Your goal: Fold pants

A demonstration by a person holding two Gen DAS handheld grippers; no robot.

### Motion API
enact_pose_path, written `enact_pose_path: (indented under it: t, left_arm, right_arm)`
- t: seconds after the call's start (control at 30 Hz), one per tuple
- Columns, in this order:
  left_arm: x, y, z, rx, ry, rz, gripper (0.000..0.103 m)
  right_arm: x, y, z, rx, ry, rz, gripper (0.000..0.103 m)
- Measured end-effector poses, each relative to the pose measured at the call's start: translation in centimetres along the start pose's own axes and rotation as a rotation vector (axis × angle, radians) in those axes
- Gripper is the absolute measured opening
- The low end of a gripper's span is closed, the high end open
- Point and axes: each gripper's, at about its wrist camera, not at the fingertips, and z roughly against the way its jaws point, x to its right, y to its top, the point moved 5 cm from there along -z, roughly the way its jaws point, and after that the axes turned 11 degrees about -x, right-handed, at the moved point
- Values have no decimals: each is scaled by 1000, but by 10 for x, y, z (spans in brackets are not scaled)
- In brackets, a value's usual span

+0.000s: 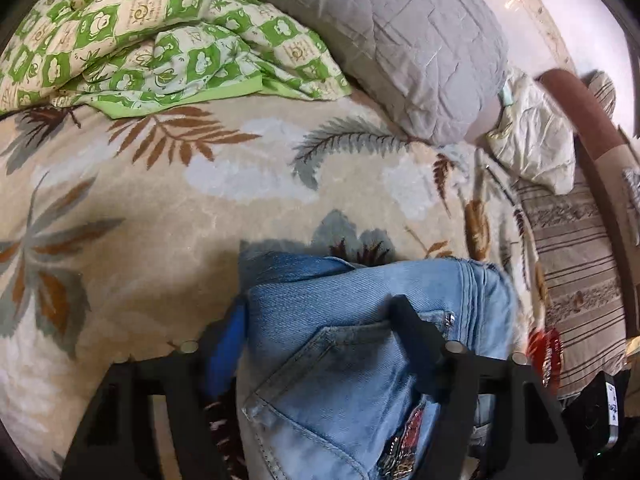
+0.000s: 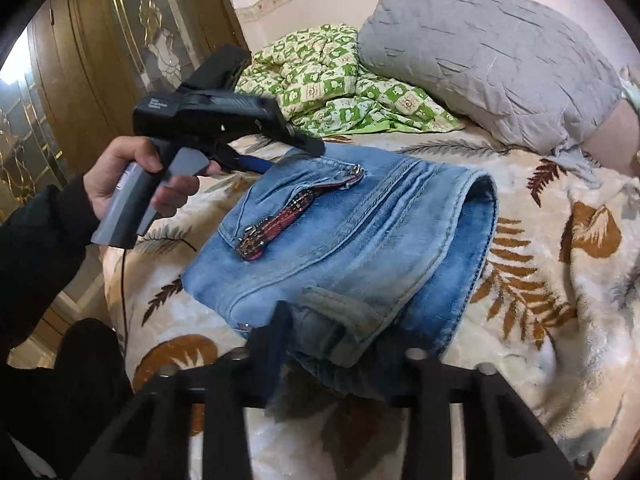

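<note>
The jeans [image 2: 352,240] lie folded into a thick bundle on the bed [image 2: 560,280], in the centre of the right wrist view, with a beaded patch [image 2: 276,220] across the top layer. In that view the left tool [image 2: 304,144] reaches in from the upper left, held by a hand [image 2: 132,184], its tips touching the far edge of the denim. The left wrist view shows its two fingers [image 1: 412,336] set fairly wide, with denim bunched between them at lower centre. The right tool [image 2: 332,344] sits at the bottom of its own view, its fingers also spread, straddling the near waistband edge. A green quilt [image 2: 332,80] and a grey pillow [image 2: 480,60] lie at the top of the frame.
</note>
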Motion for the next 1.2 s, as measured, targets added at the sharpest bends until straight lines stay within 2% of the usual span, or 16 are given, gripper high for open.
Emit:
enact_pose_path:
  t: [0.07, 0.13, 0.2, 0.37, 0.6, 0.67, 0.77, 0.8, 0.83, 0.87, 0.9, 0.93, 0.97, 1.03, 1.13, 1.2]
  left_arm:
    - [-2, 0, -1, -7, 6, -17, 58]
    - [-10, 2, -3, -7, 37, -11, 41]
    - [-20, 4, -9, -23, 28, 16, 40]
    - [-15, 5, -21, -29, 132, -18, 40]
    - [-12, -1, -15, 10, 171, -47, 41]
    - [-10, -1, -14, 24, 196, -55, 44]
    - [-5, -3, -6, 92, 272, -83, 59]
    - [-1, -6, -1, 126, 314, -98, 69]
    - [2, -9, 5, 158, 360, -105, 75]
    - [5, -12, 10, 185, 392, -108, 78]
    - [10, -18, 18, 220, 418, -110, 84]
    - [15, -23, 24, 251, 436, -111, 93]
    - [21, -31, 30, 284, 453, -122, 95]
    - [31, -43, 39, 333, 490, -155, 98]
    - [47, -60, 47, 377, 545, -208, 103]
    - [54, -70, 52, 394, 548, -233, 103]
  right_arm:
    - [0, -6, -1, -2, 7, -8, 32]
    - [0, -13, -5, -14, 0, -16, 31]
    - [4, -21, -11, -21, -2, -39, 31]
    - [7, -28, -18, -11, -18, -74, 31]
    - [2, -27, -17, -12, -62, -64, 31]
    - [3, -26, -16, -13, -65, -70, 31]
    - [1, -24, -13, -3, -74, -73, 34]
    - [-1, -23, -9, 6, -80, -75, 40]
    - [-1, -24, -7, 9, -81, -78, 58]
    - [-2, -24, -4, 7, -80, -79, 69]
    - [-3, -25, 0, 15, -78, -82, 80]
    - [-3, -25, 4, 32, -81, -89, 82]
    - [-2, -24, 9, 41, -87, -101, 84]
    - [0, -24, 15, 41, -96, -131, 95]
    - [3, -24, 27, 55, -91, -160, 97]
    - [5, -23, 34, 62, -95, -178, 98]
